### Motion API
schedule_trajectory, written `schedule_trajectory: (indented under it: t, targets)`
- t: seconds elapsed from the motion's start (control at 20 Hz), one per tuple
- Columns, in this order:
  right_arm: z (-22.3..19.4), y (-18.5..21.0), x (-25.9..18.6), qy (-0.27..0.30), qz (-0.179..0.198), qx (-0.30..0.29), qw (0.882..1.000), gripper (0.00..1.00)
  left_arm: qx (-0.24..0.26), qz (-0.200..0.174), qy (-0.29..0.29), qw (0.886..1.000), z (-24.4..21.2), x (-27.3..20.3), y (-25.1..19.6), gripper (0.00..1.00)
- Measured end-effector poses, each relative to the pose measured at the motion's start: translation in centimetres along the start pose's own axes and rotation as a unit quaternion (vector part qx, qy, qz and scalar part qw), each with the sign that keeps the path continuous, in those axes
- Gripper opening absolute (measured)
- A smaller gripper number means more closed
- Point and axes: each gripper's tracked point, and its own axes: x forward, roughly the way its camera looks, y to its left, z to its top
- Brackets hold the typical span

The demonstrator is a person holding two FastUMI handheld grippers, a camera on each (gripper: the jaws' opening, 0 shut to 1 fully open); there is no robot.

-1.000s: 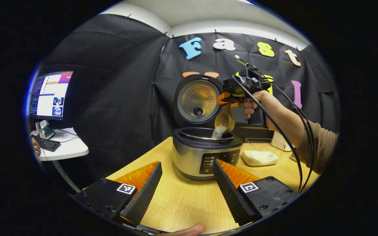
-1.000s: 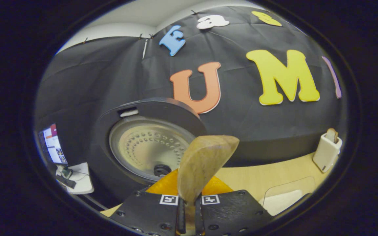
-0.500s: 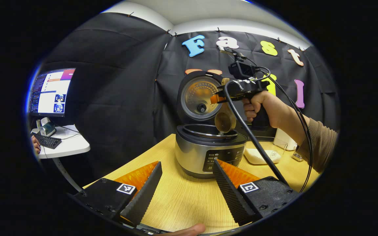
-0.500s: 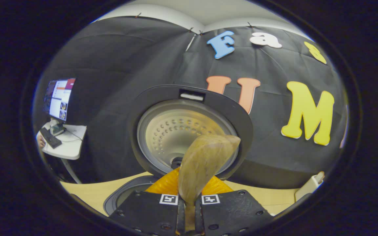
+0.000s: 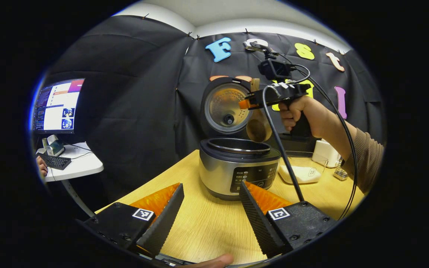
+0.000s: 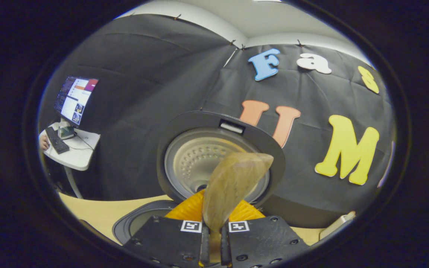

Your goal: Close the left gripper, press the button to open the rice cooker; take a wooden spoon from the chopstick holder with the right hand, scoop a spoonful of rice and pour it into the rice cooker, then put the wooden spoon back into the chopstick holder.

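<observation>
The rice cooker (image 5: 237,169) stands on the wooden table with its lid (image 5: 226,108) up and its pot uncovered. A hand holds my right gripper (image 5: 246,103) above the pot's right rim, shut on the wooden spoon (image 5: 258,128), whose bowl hangs down with no rice showing in it. In the right gripper view the spoon (image 6: 233,186) stands between my right gripper (image 6: 214,232) fingers, in front of the lid (image 6: 199,160). My left gripper (image 5: 210,186) stays open near the table's front, short of the cooker. The white chopstick holder (image 5: 324,150) stands behind a clear box of rice (image 5: 302,172).
A side desk (image 5: 75,167) at the left carries a monitor (image 5: 56,106) and a keyboard (image 5: 52,162), with a person's hand beside it. A cable (image 5: 281,149) hangs from my right gripper down across the table. A small item (image 5: 340,174) lies at the table's right.
The rice has stopped falling from the spoon. My right gripper has risen and lifted the spoon bowl clear of the pot. My left gripper has drawn back slightly.
</observation>
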Motion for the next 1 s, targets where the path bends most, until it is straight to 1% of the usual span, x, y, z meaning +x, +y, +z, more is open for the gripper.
schedule_trajectory:
  t: [0.2,0.45,0.7,1.0]
  targets:
    - [1.0,-3.9,-2.0,-0.017,-0.026,0.005,1.0,0.11,-0.007,0.01,0.015,1.0,-0.4,0.4,-0.1,0.96]
    - [0.3,-10.4,-5.3,-0.024,-0.064,0.017,0.998,0.11,-0.019,0.014,0.03,0.999,-0.4,0.9,-1.3,0.96]
    - [-2.3,-18.7,-8.9,-0.013,-0.118,0.036,0.992,0.12,-0.016,0.006,0.026,1.0,0.0,1.3,-3.6,0.96]
    - [-7.1,-30.2,-14.0,0.009,-0.198,0.059,0.978,0.12,-0.003,-0.024,0.02,1.0,0.7,2.2,-7.2,0.96]
